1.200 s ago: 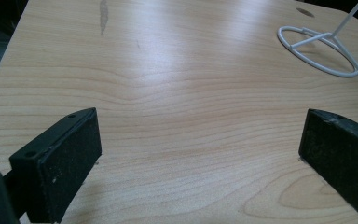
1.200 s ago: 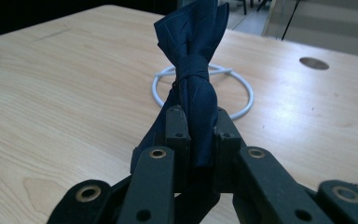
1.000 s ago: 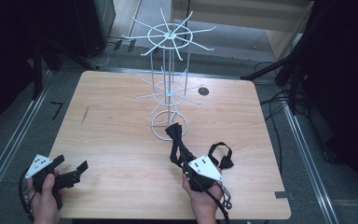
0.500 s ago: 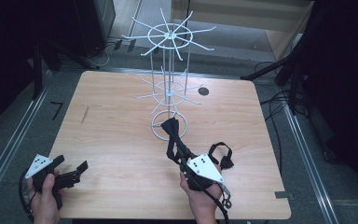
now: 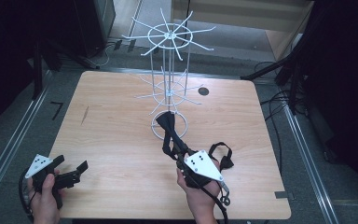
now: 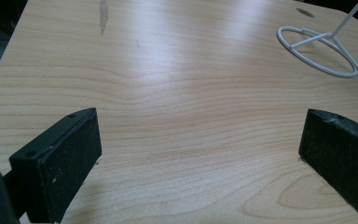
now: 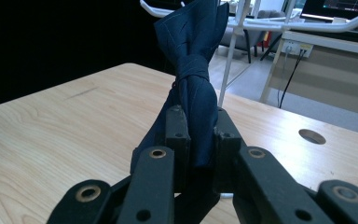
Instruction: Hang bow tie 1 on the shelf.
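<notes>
A dark navy bow tie (image 5: 165, 122) (image 7: 196, 88) is pinched at its lower end by my right gripper (image 5: 171, 142) (image 7: 197, 121), which is shut on it. The tie sticks up and forward over the base ring of a white wire rack (image 5: 169, 91) (image 7: 233, 42), just below the rack's lower arms. My left gripper (image 5: 71, 163) (image 6: 200, 140) rests low over the table's near left corner, open, with bare wood between its fingers. The rack's base ring (image 6: 317, 46) lies far ahead of it to the right.
A black strap loop (image 5: 221, 156) lies on the wooden table (image 5: 112, 121) beside the right hand. A round hole (image 5: 203, 91) (image 7: 312, 136) sits right of the rack. Cables and dark stands surround the table on the floor.
The right gripper has carried the bow tie a little farther forward and left, up over the rack's base ring. The left gripper has stayed put.
</notes>
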Tool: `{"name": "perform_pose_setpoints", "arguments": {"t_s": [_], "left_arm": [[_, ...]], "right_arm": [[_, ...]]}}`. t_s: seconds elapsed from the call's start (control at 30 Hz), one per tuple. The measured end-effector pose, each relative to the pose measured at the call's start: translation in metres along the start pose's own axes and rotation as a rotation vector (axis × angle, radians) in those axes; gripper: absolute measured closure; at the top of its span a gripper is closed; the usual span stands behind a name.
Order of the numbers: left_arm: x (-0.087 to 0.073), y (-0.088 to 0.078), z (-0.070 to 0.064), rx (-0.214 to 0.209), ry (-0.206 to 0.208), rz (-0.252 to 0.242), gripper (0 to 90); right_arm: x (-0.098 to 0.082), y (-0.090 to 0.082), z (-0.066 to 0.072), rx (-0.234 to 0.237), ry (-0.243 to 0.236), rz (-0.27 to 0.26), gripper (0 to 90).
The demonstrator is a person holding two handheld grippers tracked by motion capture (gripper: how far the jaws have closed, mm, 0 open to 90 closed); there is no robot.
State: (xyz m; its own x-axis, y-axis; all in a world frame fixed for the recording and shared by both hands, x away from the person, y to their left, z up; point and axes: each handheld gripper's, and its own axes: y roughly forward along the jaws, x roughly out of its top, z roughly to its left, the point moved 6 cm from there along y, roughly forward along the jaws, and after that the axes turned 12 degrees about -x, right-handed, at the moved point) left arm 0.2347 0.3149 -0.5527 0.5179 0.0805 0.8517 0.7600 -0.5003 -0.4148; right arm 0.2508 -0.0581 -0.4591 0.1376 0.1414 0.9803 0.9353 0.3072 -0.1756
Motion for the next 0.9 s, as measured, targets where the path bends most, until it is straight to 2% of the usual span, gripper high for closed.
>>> {"name": "perform_pose_setpoints", "arguments": {"t_s": [0.9], "left_arm": [[0.0,0.0,0.0,-0.002,0.001,0.002,0.0]], "right_arm": [[0.046,0.01,-0.009,-0.012,0.009,-0.071,82.0]]}}
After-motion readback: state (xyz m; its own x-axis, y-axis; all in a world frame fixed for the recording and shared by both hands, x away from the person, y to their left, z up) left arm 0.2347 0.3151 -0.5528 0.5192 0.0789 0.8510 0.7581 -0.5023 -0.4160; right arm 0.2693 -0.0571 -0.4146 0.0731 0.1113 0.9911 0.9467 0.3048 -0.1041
